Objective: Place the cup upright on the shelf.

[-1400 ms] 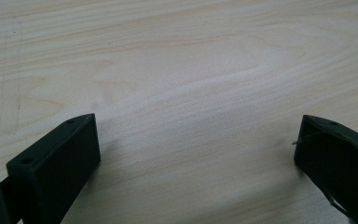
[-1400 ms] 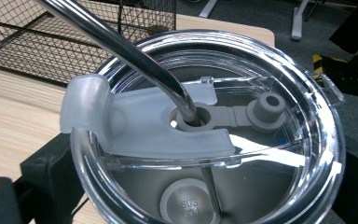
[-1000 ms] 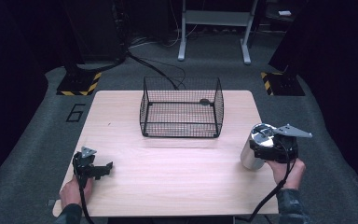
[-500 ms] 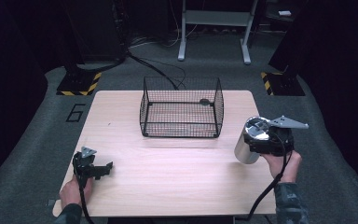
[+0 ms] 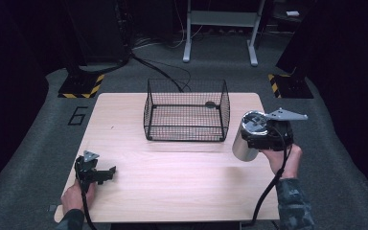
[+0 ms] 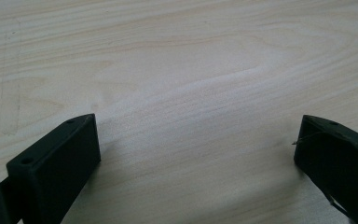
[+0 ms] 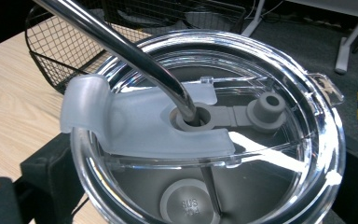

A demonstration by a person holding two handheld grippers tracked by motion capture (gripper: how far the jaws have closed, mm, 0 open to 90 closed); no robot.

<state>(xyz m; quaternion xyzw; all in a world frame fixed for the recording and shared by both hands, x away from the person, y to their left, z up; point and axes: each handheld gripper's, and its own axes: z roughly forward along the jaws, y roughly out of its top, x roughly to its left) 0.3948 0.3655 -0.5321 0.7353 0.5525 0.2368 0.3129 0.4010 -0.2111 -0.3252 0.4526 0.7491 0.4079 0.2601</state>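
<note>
A steel tumbler with a clear lid and a metal straw is held tilted near the table's right edge, just right of the black wire basket. My right gripper is shut on the tumbler, one jaw on each side just below the lid. The basket stands behind the tumbler at the upper left in the right gripper view. My left gripper rests low at the table's front left, open, with only bare wood between its fingertips.
The light wooden table has the basket at its back middle. Around it lie dark floor, cables, a grey stand and yellow-black striped floor markers.
My right gripper has carried the tumbler a little up and left, closer to the basket's right side. The left gripper has stayed put.
</note>
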